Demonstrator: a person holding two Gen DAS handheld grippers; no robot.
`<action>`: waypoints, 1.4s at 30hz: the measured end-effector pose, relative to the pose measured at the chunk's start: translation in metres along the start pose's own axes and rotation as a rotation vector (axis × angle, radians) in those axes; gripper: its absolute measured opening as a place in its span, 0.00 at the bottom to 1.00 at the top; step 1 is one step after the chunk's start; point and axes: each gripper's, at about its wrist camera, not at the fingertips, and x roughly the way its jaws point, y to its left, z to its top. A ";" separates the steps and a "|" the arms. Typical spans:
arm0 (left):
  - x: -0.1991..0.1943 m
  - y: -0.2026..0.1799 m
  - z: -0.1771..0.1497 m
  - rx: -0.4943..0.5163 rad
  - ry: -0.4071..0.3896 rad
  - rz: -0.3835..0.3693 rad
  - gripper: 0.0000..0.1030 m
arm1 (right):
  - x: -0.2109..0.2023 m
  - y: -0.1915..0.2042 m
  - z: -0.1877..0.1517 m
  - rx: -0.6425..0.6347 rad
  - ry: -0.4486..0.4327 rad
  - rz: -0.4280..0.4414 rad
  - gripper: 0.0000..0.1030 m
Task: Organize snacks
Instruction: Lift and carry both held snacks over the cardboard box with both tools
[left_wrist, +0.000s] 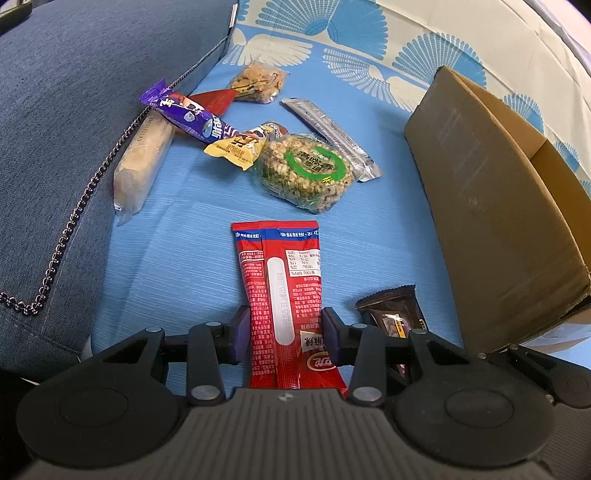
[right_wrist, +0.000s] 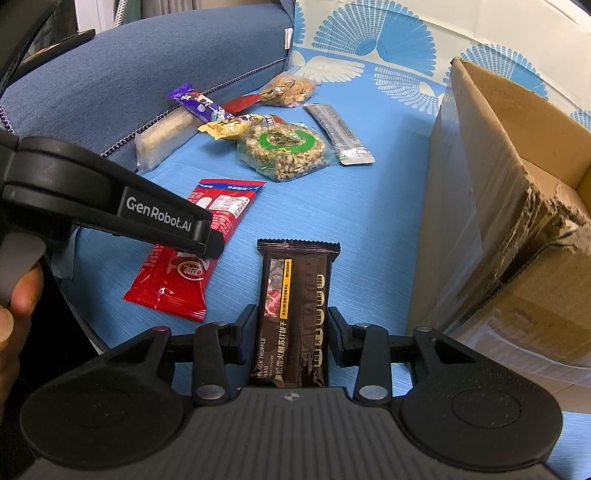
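A red snack packet lies lengthwise on the blue sheet, and my left gripper is shut on its near half, pads pressing both long edges. In the right wrist view the same red packet shows under the left gripper's black housing. A black cracker packet lies just to its right, with my right gripper shut on its sides. The black packet's end also shows in the left wrist view. An open cardboard box stands to the right.
Further back lie a green-labelled nut bag, a silver stick pack, a yellow packet, a purple bar, a pale wafer pack and a peanut bag. A blue cushion borders the left. A hand holds the left gripper.
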 end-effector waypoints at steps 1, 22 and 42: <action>0.000 0.000 0.000 0.000 0.000 -0.001 0.44 | 0.000 0.000 0.000 0.000 0.000 -0.001 0.40; -0.015 -0.002 -0.002 0.009 -0.075 -0.015 0.43 | -0.002 0.002 -0.001 -0.014 -0.008 -0.029 0.40; -0.084 0.014 -0.002 -0.193 -0.311 -0.082 0.43 | -0.068 -0.002 0.018 -0.017 -0.299 0.077 0.40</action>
